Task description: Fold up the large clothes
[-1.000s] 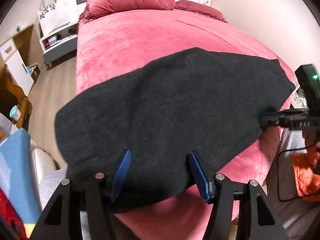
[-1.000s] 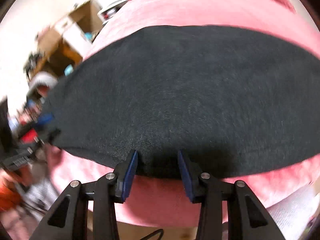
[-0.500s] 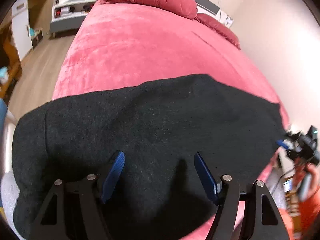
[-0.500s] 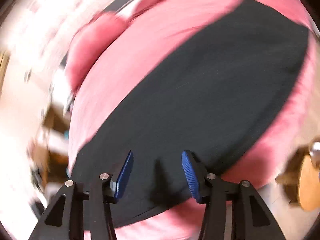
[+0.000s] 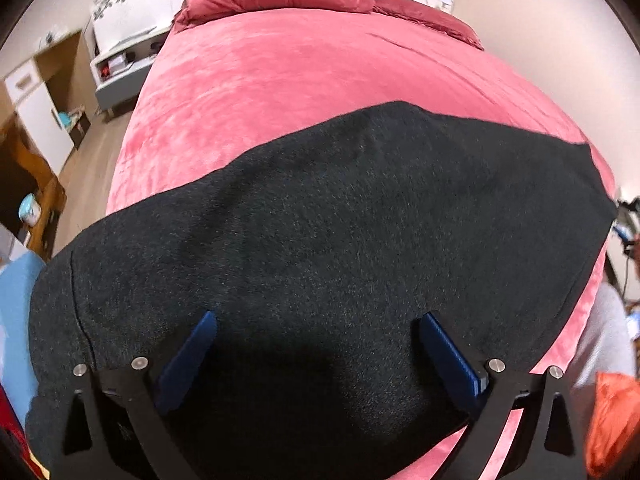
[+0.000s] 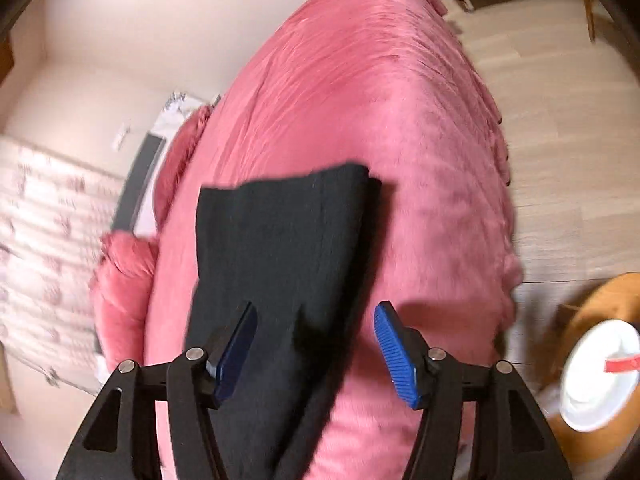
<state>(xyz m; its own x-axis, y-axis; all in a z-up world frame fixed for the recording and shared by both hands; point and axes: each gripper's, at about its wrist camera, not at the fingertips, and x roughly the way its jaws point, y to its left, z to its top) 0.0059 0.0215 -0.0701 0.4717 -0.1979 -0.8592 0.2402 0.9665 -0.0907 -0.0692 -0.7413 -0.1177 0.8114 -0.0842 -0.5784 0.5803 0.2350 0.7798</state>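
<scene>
Where the black garment [image 5: 340,248] runs under the left gripper [image 5: 316,354], lower edge swallowed by shadow and by the black finger frames, so hard to tell where cloth ends. Left end of the garment cut off by the picture's rim and draped over the edge of the pink bed [image 5: 304,64]; right end reaching the bed's far corner. Right gripper [image 6: 316,344] barely a sliver at the right rim of the left wrist view, too small to read there. Right wrist view smeared by motion: wallpaper, pillows [image 6: 124,272] and the white round thing [image 6: 596,376] on the wooden stool all soft, the last not identifiable.

Garment lying flat across the foot of the bed, spread wide, apparently doubled over.

Left jaws opening, spread wide over the cloth, blue pads [image 5: 188,360] clear of it, nothing pinched. Right jaws opening too, pads [image 6: 396,356] apart above the garment's narrow end, one pad over black cloth, the other over pink cover; no grip.

Against a second ago: left pads much further apart than then; right wrist view rolled hard, the bed now running diagonally and the garment seen end-on, not broadside; right gripper gone from beside the garment's right edge.
</scene>
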